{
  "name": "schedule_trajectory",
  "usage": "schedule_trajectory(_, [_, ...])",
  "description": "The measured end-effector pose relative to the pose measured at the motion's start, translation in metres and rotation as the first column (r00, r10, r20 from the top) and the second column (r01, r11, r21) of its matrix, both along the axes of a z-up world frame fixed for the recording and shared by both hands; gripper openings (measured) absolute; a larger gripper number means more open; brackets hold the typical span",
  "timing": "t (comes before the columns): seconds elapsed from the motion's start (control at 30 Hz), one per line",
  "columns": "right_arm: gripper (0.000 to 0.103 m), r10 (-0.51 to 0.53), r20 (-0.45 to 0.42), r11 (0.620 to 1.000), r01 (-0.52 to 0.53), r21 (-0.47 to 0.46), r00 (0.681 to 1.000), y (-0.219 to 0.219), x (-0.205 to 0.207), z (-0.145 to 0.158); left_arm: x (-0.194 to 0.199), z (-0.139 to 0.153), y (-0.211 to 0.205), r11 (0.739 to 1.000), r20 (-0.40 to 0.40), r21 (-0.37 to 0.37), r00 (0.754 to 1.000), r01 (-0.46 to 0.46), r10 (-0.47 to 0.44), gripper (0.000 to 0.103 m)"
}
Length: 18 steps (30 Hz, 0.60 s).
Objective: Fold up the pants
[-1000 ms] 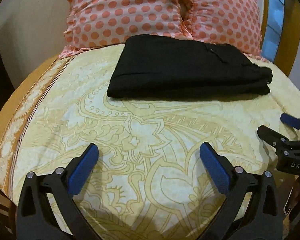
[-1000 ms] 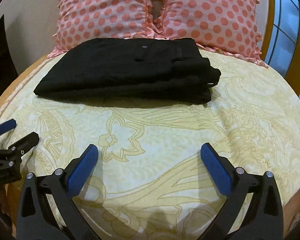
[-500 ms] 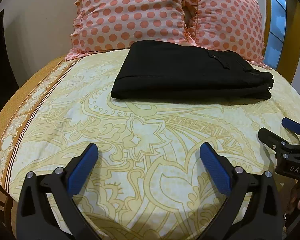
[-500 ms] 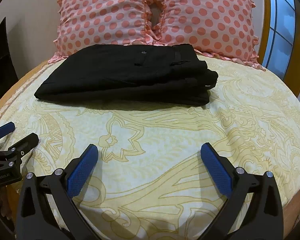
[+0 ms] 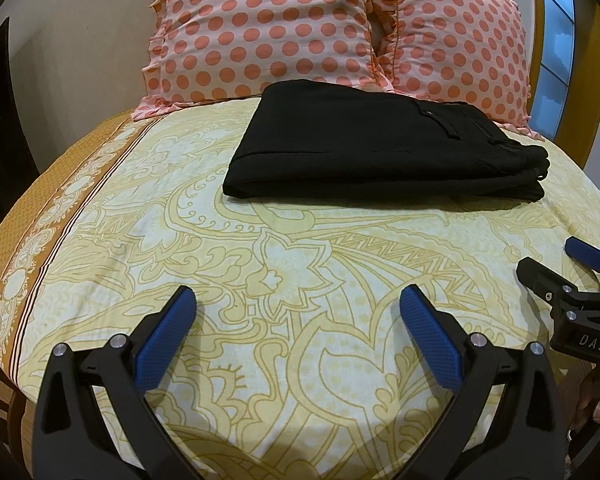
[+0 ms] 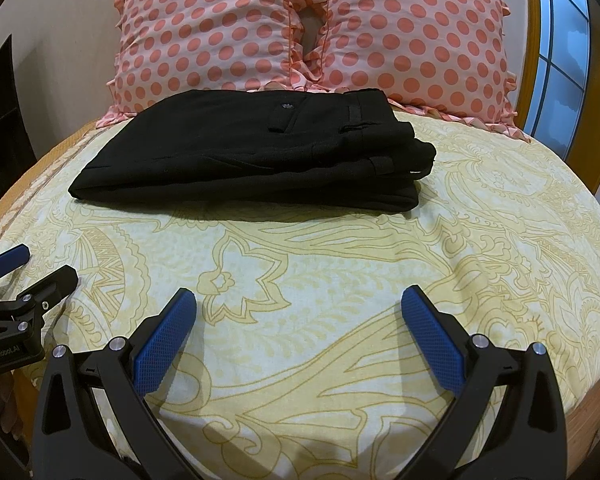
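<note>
Black pants (image 5: 380, 148) lie folded in a flat stack on the yellow patterned bed sheet (image 5: 300, 272), near the pillows; they also show in the right wrist view (image 6: 255, 156), waistband and button to the right. My left gripper (image 5: 297, 316) is open and empty, well short of the pants over the sheet. My right gripper (image 6: 299, 316) is open and empty too, also short of the pants. The right gripper shows at the right edge of the left wrist view (image 5: 556, 268), and the left gripper at the left edge of the right wrist view (image 6: 31, 272).
Two pink polka-dot pillows (image 5: 267, 28) (image 6: 416, 32) lean against the headboard behind the pants. A wooden bed frame and a window (image 6: 560, 52) stand at the right. The sheet's orange border (image 5: 31, 216) runs along the left bed edge.
Both grippers have drawn back and tilted up, so the pants and pillows sit lower in the views. The pants have not moved. Both grippers stay open.
</note>
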State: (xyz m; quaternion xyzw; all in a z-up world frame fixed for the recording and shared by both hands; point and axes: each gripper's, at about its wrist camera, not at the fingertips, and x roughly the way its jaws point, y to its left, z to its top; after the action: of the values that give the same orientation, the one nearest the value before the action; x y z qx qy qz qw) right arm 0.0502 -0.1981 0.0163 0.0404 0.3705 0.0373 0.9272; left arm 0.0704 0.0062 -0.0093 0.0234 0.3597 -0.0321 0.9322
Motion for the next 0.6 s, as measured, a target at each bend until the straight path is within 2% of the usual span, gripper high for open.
schedule_trajectory(0.6, [0.102,0.001,0.001,1.0,-0.001,0.0,1.0,-0.0004,0.0001,-0.0003,0.001,0.0005,0.0014,1.0,0.005,-0.003,1.0,0.001,-0.001,0.101])
